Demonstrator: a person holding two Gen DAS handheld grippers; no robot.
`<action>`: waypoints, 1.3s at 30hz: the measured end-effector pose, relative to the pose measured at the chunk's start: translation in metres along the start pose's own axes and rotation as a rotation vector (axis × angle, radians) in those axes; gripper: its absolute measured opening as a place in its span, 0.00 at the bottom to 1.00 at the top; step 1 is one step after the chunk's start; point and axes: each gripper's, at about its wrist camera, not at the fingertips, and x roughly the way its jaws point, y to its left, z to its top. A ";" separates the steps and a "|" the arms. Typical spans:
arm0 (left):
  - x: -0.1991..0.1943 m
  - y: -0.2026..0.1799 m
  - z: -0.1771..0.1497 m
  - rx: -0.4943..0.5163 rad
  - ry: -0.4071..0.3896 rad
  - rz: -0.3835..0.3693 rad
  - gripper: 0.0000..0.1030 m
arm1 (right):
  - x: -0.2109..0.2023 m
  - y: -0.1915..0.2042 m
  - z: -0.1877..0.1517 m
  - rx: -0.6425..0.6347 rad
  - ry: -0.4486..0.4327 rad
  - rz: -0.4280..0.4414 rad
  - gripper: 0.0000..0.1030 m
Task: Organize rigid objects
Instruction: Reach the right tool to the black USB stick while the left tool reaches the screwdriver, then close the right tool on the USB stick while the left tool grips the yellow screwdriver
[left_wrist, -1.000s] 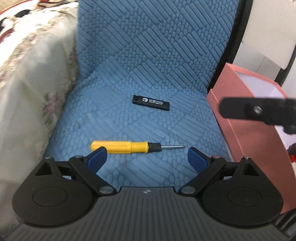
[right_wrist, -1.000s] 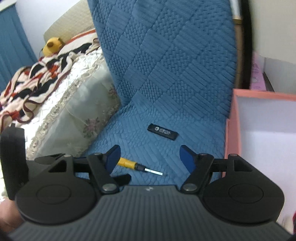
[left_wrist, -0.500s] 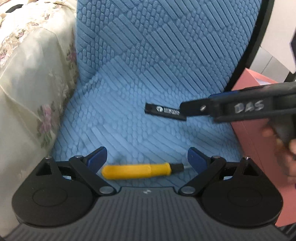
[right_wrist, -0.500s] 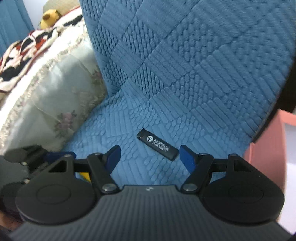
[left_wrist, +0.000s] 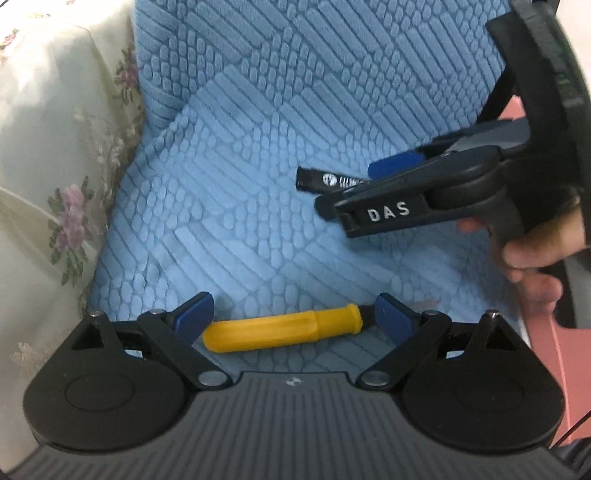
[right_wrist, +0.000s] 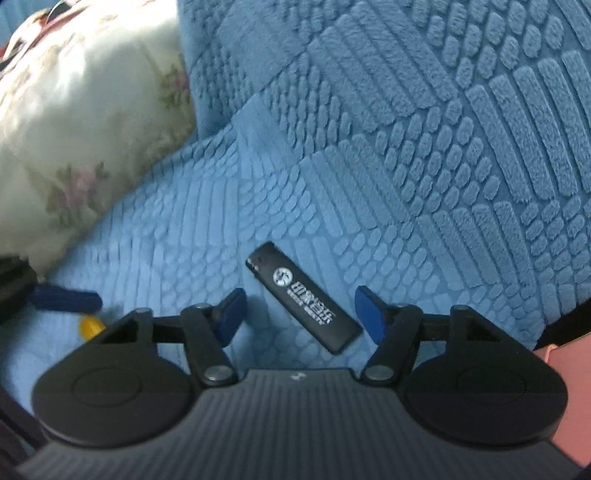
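Observation:
A yellow-handled screwdriver (left_wrist: 284, 331) lies on the blue quilted chair seat (left_wrist: 229, 206), between the open blue pads of my left gripper (left_wrist: 294, 314). A black lighter (right_wrist: 303, 297) with white print lies slanted on the seat, between the open pads of my right gripper (right_wrist: 300, 310). In the left wrist view the lighter (left_wrist: 325, 181) is partly hidden behind the right gripper (left_wrist: 384, 173), which comes in from the right. In the right wrist view, the screwdriver's yellow end (right_wrist: 88, 326) and a left gripper finger (right_wrist: 66, 301) show at the left edge.
A cream floral bedspread (left_wrist: 55, 155) hangs at the seat's left. A pink box (left_wrist: 543, 354) stands at the seat's right edge; it also shows in the right wrist view (right_wrist: 565, 373). The blue chair back (right_wrist: 406, 92) rises behind. A hand (left_wrist: 532, 254) holds the right gripper.
Both grippers have moved down and forward. The screwdriver now lies between the left pads, the lighter between the right pads. Both stay open.

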 end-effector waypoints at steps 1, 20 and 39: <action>0.001 0.000 0.000 -0.001 0.003 0.003 0.93 | -0.001 0.000 -0.001 -0.005 0.003 -0.003 0.58; -0.005 -0.004 -0.024 -0.073 0.023 -0.031 0.95 | -0.037 -0.002 -0.017 0.048 0.014 -0.069 0.26; -0.030 0.003 -0.050 -0.128 -0.037 -0.072 0.59 | -0.082 0.026 -0.083 0.235 -0.007 -0.268 0.14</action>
